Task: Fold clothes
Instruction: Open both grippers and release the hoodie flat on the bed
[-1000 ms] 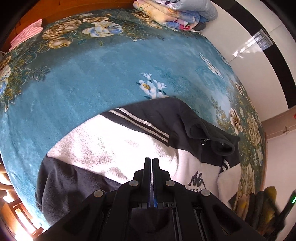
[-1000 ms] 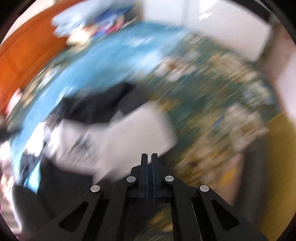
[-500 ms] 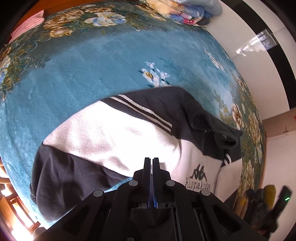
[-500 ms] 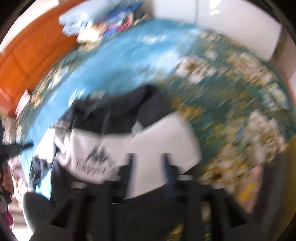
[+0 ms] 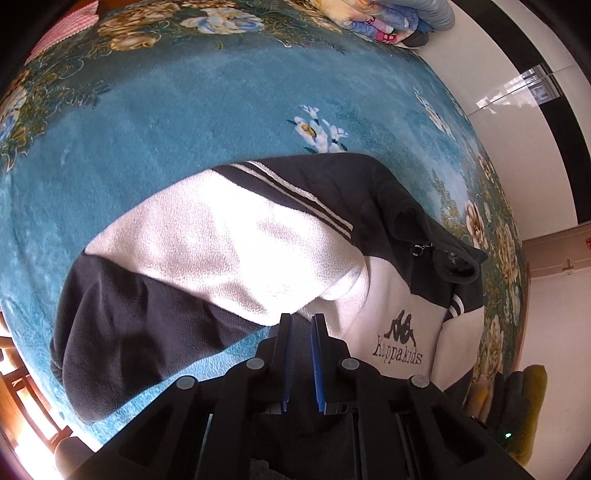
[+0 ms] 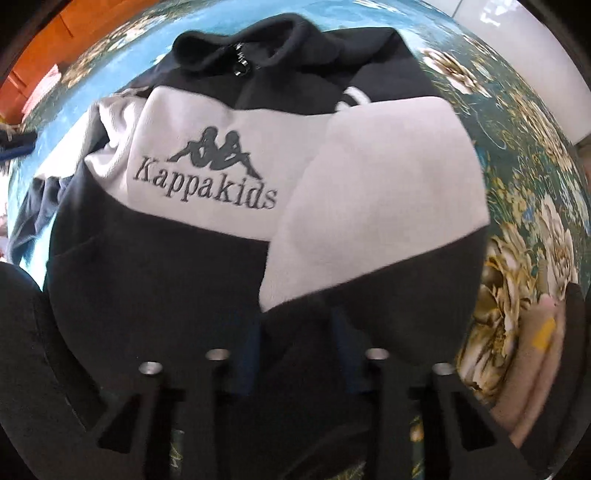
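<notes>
A black and white Kappa Kids fleece jacket [image 5: 229, 251] lies on a blue floral blanket [image 5: 166, 122]. Its left sleeve stretches out to the left. My left gripper [image 5: 301, 319] hovers just over the jacket's lower edge, its jaws a narrow gap apart and empty. In the right wrist view the jacket [image 6: 229, 177] fills the frame, logo up, right sleeve folded across the front. My right gripper [image 6: 295, 328] is open wide, low over the black hem.
Folded bedding [image 5: 388, 18] is stacked at the far end of the bed. A pink cloth [image 5: 62, 33] lies at the far left. More clothes [image 5: 517, 398] sit by the bed's near right edge, also in the right wrist view [image 6: 535, 350]. White wall to the right.
My left gripper opened from shut to a narrow gap and drew back slightly. My right gripper swung in close over the jacket and opened wide.
</notes>
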`<move>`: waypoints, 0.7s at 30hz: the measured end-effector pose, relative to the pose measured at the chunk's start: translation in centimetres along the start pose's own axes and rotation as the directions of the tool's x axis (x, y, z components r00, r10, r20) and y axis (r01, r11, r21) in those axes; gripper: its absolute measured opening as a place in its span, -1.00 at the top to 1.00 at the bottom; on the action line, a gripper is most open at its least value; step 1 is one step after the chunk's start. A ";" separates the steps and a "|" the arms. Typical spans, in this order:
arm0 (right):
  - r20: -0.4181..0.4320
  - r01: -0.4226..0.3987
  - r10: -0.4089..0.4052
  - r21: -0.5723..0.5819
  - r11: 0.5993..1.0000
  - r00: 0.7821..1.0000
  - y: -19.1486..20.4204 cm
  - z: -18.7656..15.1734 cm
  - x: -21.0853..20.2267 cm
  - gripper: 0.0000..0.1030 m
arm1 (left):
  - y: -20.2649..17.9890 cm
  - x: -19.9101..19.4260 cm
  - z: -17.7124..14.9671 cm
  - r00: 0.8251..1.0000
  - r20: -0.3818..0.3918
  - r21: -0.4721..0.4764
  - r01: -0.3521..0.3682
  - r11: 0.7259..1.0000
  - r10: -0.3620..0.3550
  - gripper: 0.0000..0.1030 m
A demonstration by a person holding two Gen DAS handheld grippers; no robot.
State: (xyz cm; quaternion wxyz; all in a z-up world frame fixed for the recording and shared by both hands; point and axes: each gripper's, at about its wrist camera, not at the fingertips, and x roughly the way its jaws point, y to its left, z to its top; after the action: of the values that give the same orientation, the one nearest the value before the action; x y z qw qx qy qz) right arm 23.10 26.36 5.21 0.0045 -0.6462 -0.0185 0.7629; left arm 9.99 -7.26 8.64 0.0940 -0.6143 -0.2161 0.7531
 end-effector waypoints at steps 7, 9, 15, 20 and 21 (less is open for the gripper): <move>0.136 0.156 -0.172 0.120 0.980 0.976 -7.6 2.9 -5.9 0.77 | 0.8 -0.2 -0.2 1.000 0.001 -0.015 -0.004 1.000 0.004 0.77; 0.168 0.193 -0.230 0.211 0.958 0.959 -11.3 4.9 -7.7 0.77 | 0.9 -0.3 -0.1 1.000 0.004 -0.018 -0.005 1.000 0.006 0.77; 0.179 0.283 -0.397 0.453 0.846 0.900 -21.4 10.0 -12.0 0.77 | 1.3 -0.6 0.5 1.000 0.015 -0.026 -0.012 1.000 0.013 0.77; 0.100 0.321 -0.464 0.596 0.736 0.880 -28.6 12.0 -11.8 0.78 | 2.6 -1.0 1.4 0.999 0.026 -0.050 -0.038 0.998 0.039 0.76; 0.084 0.318 -0.457 0.607 0.728 0.886 -29.2 12.1 -11.4 0.78 | 3.0 -1.1 1.6 0.999 0.029 -0.059 -0.042 0.997 0.044 0.75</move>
State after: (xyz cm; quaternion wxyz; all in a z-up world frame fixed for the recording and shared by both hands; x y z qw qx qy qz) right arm 12.57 54.93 19.39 0.3581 -0.5036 0.0778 0.7824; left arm 9.07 -10.69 8.56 0.0564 -0.6100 -0.2261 0.7574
